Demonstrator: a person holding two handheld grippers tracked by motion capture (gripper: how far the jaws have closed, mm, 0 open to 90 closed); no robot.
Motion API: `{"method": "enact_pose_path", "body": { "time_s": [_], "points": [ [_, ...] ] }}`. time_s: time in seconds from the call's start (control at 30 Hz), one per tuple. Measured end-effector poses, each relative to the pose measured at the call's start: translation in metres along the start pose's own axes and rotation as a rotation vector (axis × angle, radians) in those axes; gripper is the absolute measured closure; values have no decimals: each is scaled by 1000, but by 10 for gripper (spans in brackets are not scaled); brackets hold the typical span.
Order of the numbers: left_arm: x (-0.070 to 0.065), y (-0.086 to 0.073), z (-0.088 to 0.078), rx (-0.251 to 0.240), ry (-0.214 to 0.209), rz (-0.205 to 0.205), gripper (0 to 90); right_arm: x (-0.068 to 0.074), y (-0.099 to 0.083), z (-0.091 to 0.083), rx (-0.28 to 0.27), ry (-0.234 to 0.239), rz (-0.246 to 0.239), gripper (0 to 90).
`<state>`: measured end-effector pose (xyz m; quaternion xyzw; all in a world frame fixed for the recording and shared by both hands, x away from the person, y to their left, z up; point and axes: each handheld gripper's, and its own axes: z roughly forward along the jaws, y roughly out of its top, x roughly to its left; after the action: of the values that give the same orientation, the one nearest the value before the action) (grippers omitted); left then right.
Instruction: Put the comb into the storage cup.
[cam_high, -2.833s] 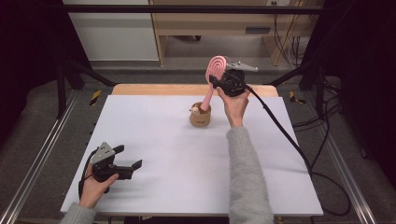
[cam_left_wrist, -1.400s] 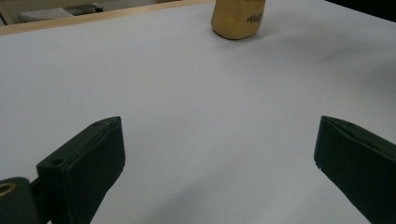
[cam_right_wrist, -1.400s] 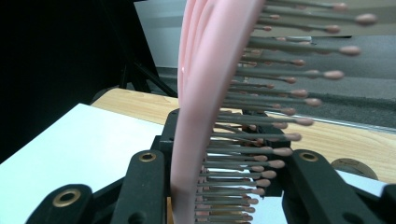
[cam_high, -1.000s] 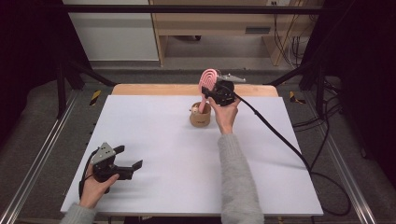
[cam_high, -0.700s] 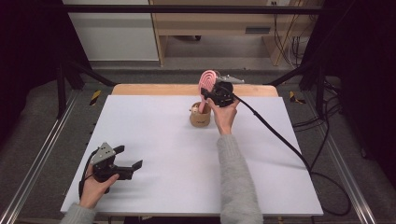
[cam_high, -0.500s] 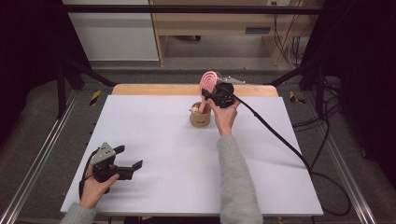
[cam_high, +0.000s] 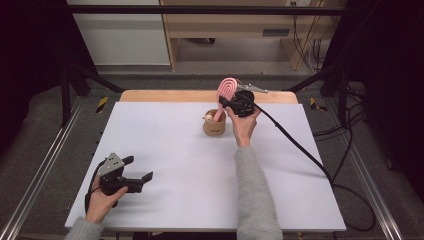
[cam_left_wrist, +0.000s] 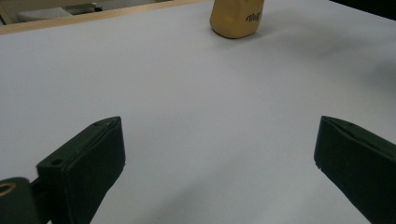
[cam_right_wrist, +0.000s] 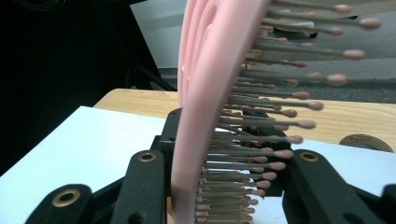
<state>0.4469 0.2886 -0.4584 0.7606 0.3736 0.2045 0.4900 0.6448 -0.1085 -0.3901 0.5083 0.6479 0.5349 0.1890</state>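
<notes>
A pink hairbrush (cam_high: 228, 86) stands nearly upright at the back middle of the white table (cam_high: 180, 150), its handle reaching down into a tan cup (cam_high: 214, 126). My right gripper (cam_high: 228, 101) is shut on the brush just below its head. In the right gripper view the brush (cam_right_wrist: 205, 93) and its bristles rise between the jaws of the right gripper (cam_right_wrist: 224, 175). My left gripper (cam_high: 138, 168) rests at the front left, open and holding nothing. In the left gripper view, the left gripper (cam_left_wrist: 217, 128) faces bare table, with the tan cup (cam_left_wrist: 236, 18) far ahead.
The right gripper's black cable (cam_high: 300, 150) trails across the table's right side and off its edge. A wooden strip (cam_high: 165, 96) borders the table's back. Metal rails (cam_high: 45, 165) run along both sides. A small pale item (cam_high: 206, 118) sits at the cup's rim.
Since the earliest frame my right gripper has carried the brush slightly left and lower, toward the cup. Over the last second it barely moves. The left gripper stays still.
</notes>
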Motion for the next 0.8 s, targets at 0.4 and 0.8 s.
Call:
{"method": "enact_pose_path", "body": {
  "time_s": [0.4, 0.8],
  "points": [
    [0, -1, 1, 3, 1, -1, 20, -8, -3, -3, -10, -5, 34, 617],
    [0, -1, 1, 6, 1, 0, 20, -16, -6, -6, -7, -16, 53, 607]
  ]
}}
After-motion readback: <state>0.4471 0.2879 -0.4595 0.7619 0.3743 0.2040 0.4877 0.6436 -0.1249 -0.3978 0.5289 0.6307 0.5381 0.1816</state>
